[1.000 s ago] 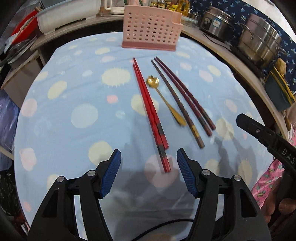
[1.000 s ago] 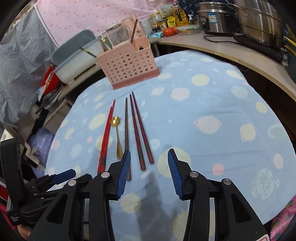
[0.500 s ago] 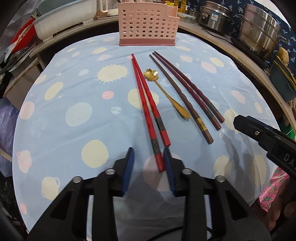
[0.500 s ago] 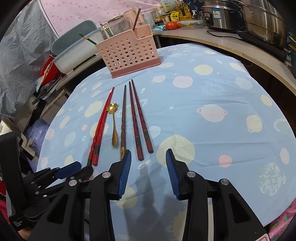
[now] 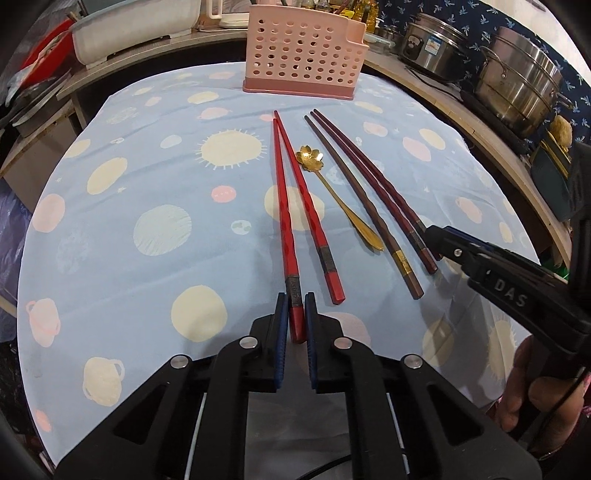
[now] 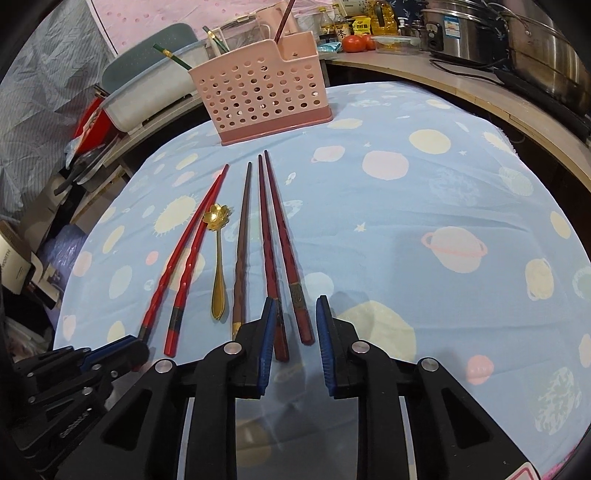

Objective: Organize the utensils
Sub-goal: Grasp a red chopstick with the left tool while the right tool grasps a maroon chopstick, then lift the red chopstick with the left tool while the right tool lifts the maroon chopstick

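Home kitchen; steel pots [image 5: 517, 85]; oil bottles [image 6: 380, 14]

red chopsticks [image 5: 284, 221], gold spoon [image 5: 334, 192], pink basket [image 5: 303, 51], blue planet-patterned cloth [image 5: 147, 229].

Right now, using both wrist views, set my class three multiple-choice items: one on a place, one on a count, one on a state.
1. The gold spoon lies:
A. inside the pink holder
B. between the red chopsticks and the brown chopstick
C. right of every chopstick

2. How many chopsticks lie on the cloth?
A. three
B. five
C. seven

3. The pink holder is:
A. upright
B. on its side
C. upside down

Key:
1 B: the gold spoon has the red chopsticks on one side and the brown chopstick on the other.
2 B: two red, one brown and two dark red chopsticks lie on the cloth.
3 A: the pink holder stands on its base.
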Demonstrator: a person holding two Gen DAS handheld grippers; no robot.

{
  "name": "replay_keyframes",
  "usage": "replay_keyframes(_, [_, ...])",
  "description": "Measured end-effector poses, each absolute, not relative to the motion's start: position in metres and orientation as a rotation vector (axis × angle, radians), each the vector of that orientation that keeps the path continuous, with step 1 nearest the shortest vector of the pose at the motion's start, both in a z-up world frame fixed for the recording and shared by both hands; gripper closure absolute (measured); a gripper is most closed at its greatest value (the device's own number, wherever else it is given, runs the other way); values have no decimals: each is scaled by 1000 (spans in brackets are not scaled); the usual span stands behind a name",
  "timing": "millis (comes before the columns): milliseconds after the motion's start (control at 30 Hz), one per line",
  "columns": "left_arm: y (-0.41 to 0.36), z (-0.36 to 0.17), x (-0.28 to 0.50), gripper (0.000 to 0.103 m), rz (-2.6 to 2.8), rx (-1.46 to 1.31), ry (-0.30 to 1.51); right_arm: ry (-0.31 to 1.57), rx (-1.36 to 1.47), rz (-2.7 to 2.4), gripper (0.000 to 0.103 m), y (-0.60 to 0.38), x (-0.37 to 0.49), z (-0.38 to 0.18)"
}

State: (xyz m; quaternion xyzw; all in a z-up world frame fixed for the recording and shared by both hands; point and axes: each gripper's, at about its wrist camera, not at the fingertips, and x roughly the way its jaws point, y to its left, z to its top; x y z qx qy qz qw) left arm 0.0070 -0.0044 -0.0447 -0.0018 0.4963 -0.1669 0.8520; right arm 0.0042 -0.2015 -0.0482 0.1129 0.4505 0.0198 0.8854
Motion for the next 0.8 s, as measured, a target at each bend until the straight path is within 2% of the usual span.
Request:
replay_keyframes(133, [0,-43,9,94,-354,-29,1044,938,226,43,86,-199,9,-52])
replay_keyframes(267, [2,-41,9,94,-352,-36,1043,937,206,45,98,-197,9,-50])
replay_keyframes(400, [4,-38,8,94,-354,-43,1033,934,213,44,101,-199,7,-49])
replay_keyframes(667, [11,-26,7,94,-348,-60,1005,924,212,52,101,-200,3,-42])
replay_keyframes(800, [13,-25,7,94,-342,-64,1009,922,201,49,97,-197,3,-42])
